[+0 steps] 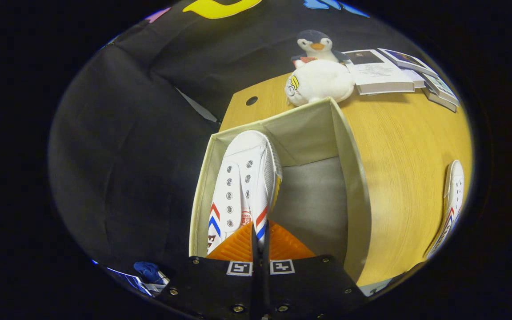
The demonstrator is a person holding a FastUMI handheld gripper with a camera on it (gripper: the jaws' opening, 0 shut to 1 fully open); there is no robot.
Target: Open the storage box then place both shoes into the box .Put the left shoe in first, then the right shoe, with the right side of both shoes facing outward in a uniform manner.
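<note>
A white canvas shoe [242, 186] with red and blue chevrons hangs toe-forward inside the open beige storage box [354, 186], close to its left wall. My gripper [259, 240] is shut on the shoe's heel rim, both fingers pressing a thin edge of it between them. The box stands on the wooden table [407, 146] with its grey floor bare to the right of the shoe. The second white shoe [451, 200] lies on the table well to the right of the box.
Beyond the box sit a white plush toy [320, 82] and a penguin plush [316, 44]. Open books [385, 71] lie to their right. A round cable hole [251, 101] is in the tabletop near the box's far left corner. Black cloth hangs to the left.
</note>
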